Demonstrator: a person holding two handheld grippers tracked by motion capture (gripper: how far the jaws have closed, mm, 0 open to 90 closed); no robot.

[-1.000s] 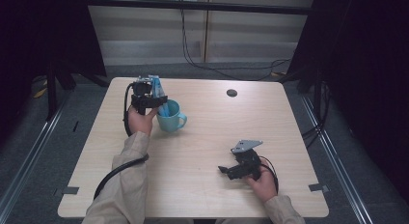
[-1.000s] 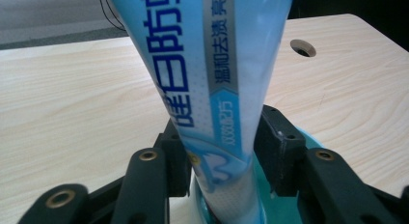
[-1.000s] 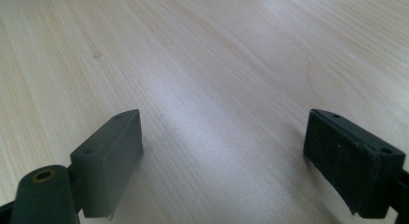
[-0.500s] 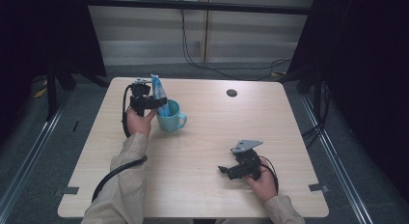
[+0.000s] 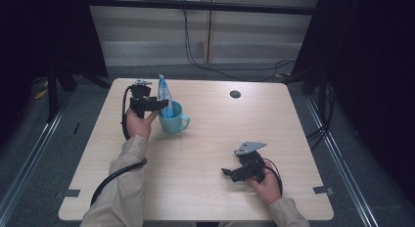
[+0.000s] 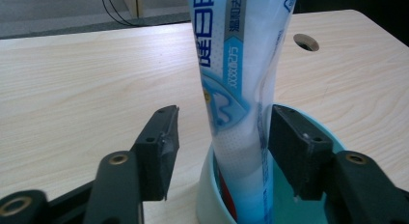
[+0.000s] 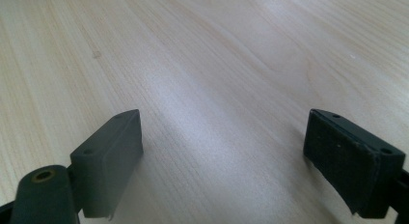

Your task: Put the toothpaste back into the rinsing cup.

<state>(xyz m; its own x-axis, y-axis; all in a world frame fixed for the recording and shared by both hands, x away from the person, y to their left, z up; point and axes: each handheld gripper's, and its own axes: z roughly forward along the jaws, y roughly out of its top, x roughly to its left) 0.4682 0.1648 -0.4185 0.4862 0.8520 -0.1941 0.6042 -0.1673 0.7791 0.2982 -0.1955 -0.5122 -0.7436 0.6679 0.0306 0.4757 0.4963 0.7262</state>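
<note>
One toothpaste tube (image 6: 241, 89) with blue Chinese lettering, upright in teal mug (image 5: 173, 120) far-left on pale wood worktop (image 5: 210, 188), left claw (image 6: 222, 142) just been opening, pads clear of tube, right claw (image 7: 224, 161) spread over bare worktop, grey floor around.

Person wears beige long sleeves (image 5: 128, 185) on both forearms; left gripper (image 5: 155, 103) black, boxy body, a small grey plate on top, a thick black cable (image 5: 113, 176) trailing along the sleeve; right gripper (image 5: 228, 173) black with a grey three-cornered plate (image 5: 249, 147) on top and a thin black cable looping by the hand; jaws black, blocky matte pads (image 7: 112, 159), brass-coloured rivets (image 6: 117, 159) at the pivots, small screw holes in the pad sides.
</note>
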